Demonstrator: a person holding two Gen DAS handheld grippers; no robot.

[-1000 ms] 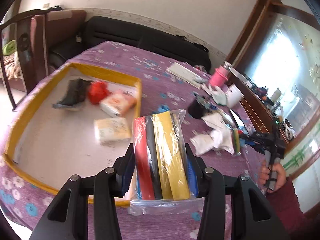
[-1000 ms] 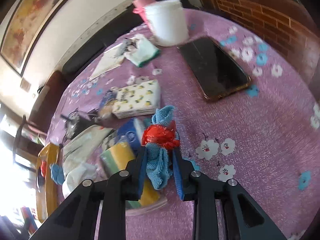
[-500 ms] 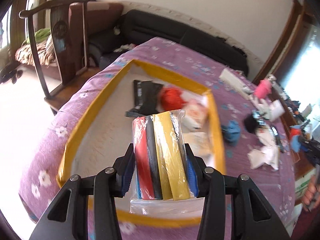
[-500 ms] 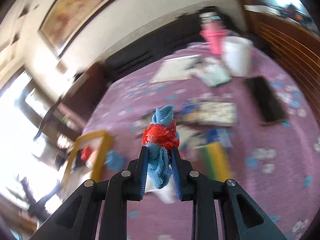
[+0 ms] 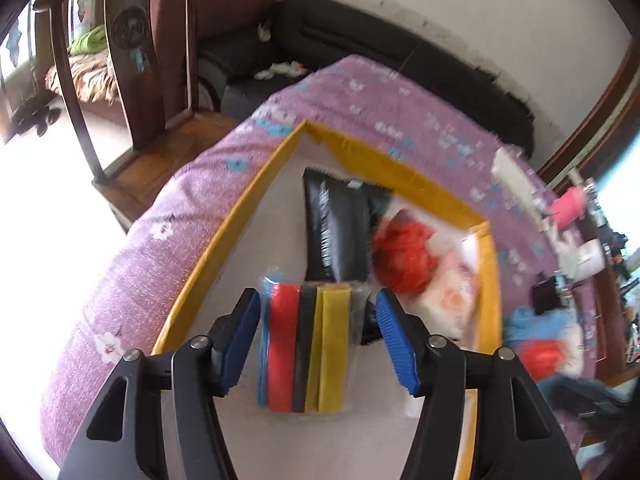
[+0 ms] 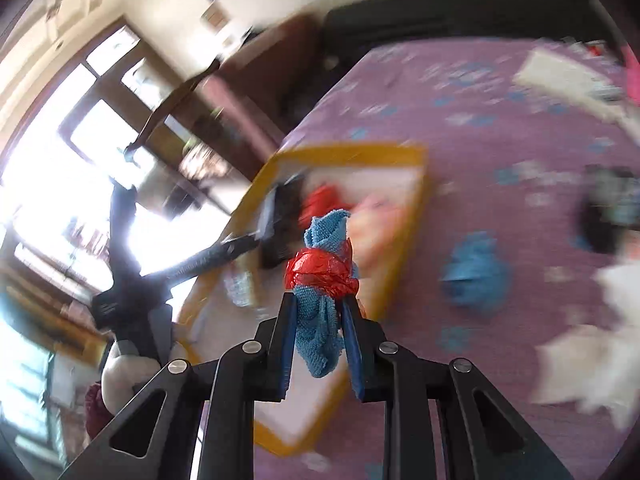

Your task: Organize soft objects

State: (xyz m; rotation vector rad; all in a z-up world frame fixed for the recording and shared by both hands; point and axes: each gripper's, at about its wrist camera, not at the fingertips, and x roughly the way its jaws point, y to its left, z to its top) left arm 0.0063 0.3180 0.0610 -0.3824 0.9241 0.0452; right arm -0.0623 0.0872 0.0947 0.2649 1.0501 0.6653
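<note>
Your left gripper (image 5: 318, 334) is angled steeply down over the yellow-rimmed tray (image 5: 236, 236), so you're looking right into it. Your right gripper (image 6: 318, 334) is tilted down too, out over the purple flowered tablecloth (image 6: 500, 152) with the tray's near edge under its fingers. From the right wrist view you can see the left tool reaching into the tray, with your hand (image 6: 120, 372) wrapped around its handle at the lower left; that view is pretty smeared, so small stuff is hard to read.

Inside the tray: a black pouch (image 5: 336, 224) toward the far corner, a red bundle (image 5: 404, 256) just beside it, and pale pink-and-white packets (image 5: 448, 300) against the right rim. Can't tell exactly what those packets are.

The pack of colored sponges (image 5: 306, 344), in clear plastic with red, black and yellow stripes, sits on the tray floor between your left fingers. Those jaws are opening right now, with a clear gap on the right side and only a sliver on the left, so the pads aren't pressing on it.

Your right jaws are clamped tight on the blue cloth (image 6: 324, 280), the one with red wrapping round its middle. It sticks up past the fingertips and hangs down between the pads.

Another blue cloth (image 6: 476, 276) lies loose on the tablecloth, outside the tray to the right.
</note>
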